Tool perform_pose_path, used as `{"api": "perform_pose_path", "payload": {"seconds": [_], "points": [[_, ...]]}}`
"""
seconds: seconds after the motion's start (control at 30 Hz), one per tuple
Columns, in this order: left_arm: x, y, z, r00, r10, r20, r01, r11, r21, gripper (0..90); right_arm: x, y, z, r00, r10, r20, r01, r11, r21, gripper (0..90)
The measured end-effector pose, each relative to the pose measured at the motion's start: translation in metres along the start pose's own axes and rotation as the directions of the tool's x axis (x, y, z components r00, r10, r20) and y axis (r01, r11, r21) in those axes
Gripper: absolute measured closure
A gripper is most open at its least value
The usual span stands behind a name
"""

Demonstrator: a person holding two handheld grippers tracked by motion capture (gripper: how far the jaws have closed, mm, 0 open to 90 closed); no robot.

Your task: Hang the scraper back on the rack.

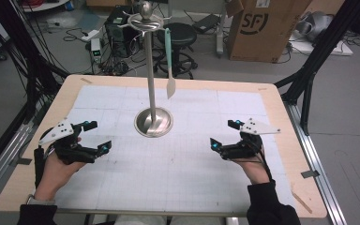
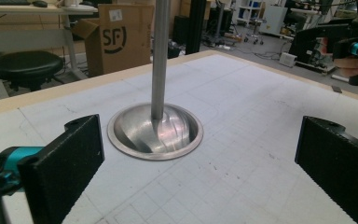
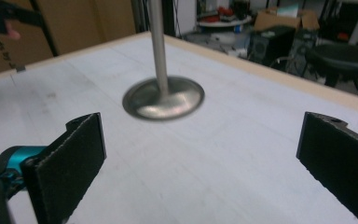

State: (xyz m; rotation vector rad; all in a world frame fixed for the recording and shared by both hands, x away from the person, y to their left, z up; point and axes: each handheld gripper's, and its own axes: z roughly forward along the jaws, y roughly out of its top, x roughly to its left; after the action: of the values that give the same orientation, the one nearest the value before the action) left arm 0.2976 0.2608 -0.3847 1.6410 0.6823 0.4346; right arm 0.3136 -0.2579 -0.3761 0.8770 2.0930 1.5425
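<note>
Left tongs: black two-jaw tongs (image 1: 97, 136) in the person's left hand (image 1: 58, 168), jaws wide apart, nothing between.
Right tongs: matching black tongs (image 1: 224, 134), jaws spread, right hand (image 1: 253, 168) in dark sleeve.

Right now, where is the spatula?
In the high view, the spatula hangs blade-down from the top of the metal stand, just right of its pole, above the table's far middle.

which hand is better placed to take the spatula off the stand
Right, probably: the pale green spatula with a white blade hangs on the tall metal stand's right side, nearer the open right hand-held gripper.
</note>
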Motion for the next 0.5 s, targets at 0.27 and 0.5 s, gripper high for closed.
{"api": "perform_pose_path", "payload": {"seconds": [0.27,0.5], "points": [[0.0,0.001,-0.001,1.0,-0.002,-0.004,0.002,0.9999,-0.01,1.7,-0.025,-0.021,-0.039,0.9967,0.07,0.042,-0.068,0.997,-0.034,0.2],[0.0,0.0,0.0,1.0,-0.001,-0.005,0.001,1.0,0.004,1.7,-0.046,-0.027,-0.069,0.9873,0.147,0.06,-0.14,0.984,-0.109,0.2]]}}
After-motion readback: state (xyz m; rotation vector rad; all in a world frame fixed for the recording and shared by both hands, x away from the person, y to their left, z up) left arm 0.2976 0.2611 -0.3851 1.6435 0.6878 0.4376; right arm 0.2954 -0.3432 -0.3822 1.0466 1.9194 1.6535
